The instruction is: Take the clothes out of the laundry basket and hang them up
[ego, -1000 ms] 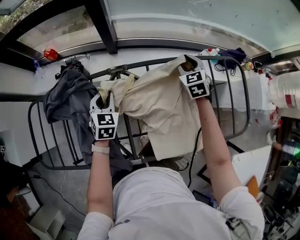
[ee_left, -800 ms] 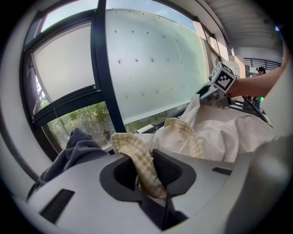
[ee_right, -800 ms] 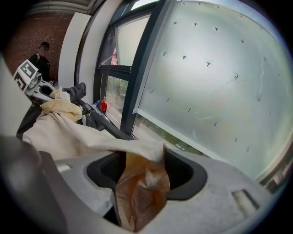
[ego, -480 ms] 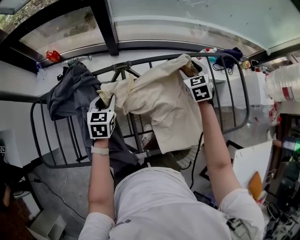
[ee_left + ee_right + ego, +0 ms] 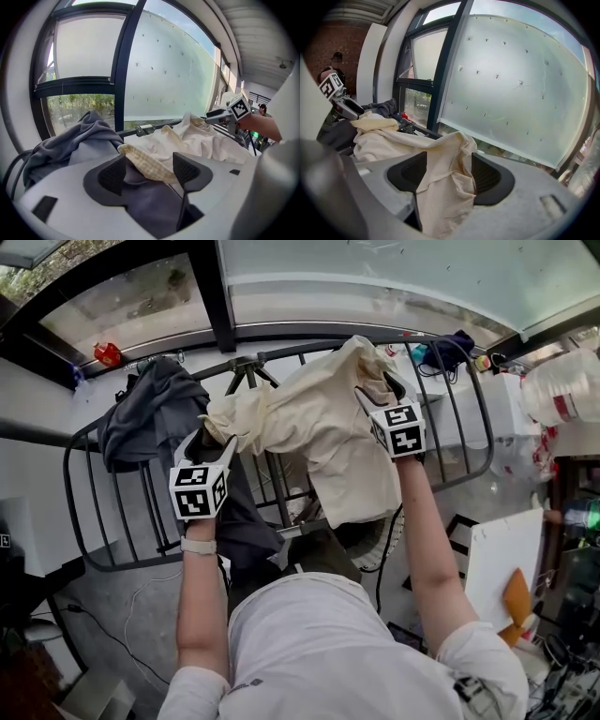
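Since the cream shirt (image 5: 323, 423) already lies over the top rail of the drying rack (image 5: 286, 351), just beside the grey garment (image 5: 141, 423) hung on the left, we judge the step in hand to be letting go cleanly and leaving the shirt spread out. Both sets of jaws have just been opening. The left gripper (image 5: 150, 169) stands with its pads wide apart, and the ribbed edge of the shirt lies loose between them, not pinched. The right gripper (image 5: 449, 171) is likewise spread, with a fold of the cream cloth hanging slack between its pads. To do this well, we should draw each gripper straight back along its own line, so that the cloth slips out of the gap and does not catch on a pad and get dragged off the rail. The right side needs more care, because more cloth sits inside that gap. We should also check that the shirt hangs on both sides of the rail, since it looks bunched in the middle and may need a tug outward at each end. A pale ribbed thing (image 5: 373, 545) under the rack may be the laundry basket, but we cannot tell for sure.
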Available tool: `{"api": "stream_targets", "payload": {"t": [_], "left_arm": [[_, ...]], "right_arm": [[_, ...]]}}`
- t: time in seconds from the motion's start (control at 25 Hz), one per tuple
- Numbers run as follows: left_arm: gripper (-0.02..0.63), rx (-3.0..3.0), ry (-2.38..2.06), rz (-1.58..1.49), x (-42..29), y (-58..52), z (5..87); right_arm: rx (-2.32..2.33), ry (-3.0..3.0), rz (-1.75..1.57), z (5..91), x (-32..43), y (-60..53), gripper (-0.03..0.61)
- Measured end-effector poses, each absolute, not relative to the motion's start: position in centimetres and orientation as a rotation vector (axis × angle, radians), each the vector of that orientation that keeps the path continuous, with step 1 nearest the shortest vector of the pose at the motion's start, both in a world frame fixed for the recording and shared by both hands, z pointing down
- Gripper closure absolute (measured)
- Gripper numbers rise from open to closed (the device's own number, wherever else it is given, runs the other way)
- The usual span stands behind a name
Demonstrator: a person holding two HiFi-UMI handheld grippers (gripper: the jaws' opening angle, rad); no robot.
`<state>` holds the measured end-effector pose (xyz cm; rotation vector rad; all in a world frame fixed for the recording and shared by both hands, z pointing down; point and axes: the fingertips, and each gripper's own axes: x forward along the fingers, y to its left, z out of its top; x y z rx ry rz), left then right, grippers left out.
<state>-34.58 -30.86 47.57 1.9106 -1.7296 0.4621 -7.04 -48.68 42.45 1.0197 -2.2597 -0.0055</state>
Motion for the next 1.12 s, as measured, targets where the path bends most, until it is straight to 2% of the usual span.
{"api": "stream_targets", "payload": {"t": [0.6, 0.76, 0.84, 0.96, 1.12], "left_arm": [[0.314, 2.182, -1.834, 0.281, -34.2, -21.2, 39.5], [0.316, 2.270, -1.875, 0.197, -33.9, -17.9, 36.4], [0.346, 2.305, -1.908, 0.160, -34.0, -16.3, 35.1], [0.427, 2.326, -1.964, 0.116, -34.4, -14.1, 33.7], [0.526, 2.335, -2.006, 0.106, -34.6, -11.7, 33.0]], "right_arm": [[1.036, -2.671, 0.008, 33.7, -11.5, -32.6, 0.298], [1.021, -2.775, 0.016, 31.9, -12.7, -27.6, 0.322], [0.999, -2.812, 0.012, 31.5, -13.4, -25.2, 0.328], [0.978, -2.846, -0.011, 31.1, -14.1, -22.0, 0.358], [0.976, -2.873, -0.062, 31.0, -14.9, -18.6, 0.441]]}}
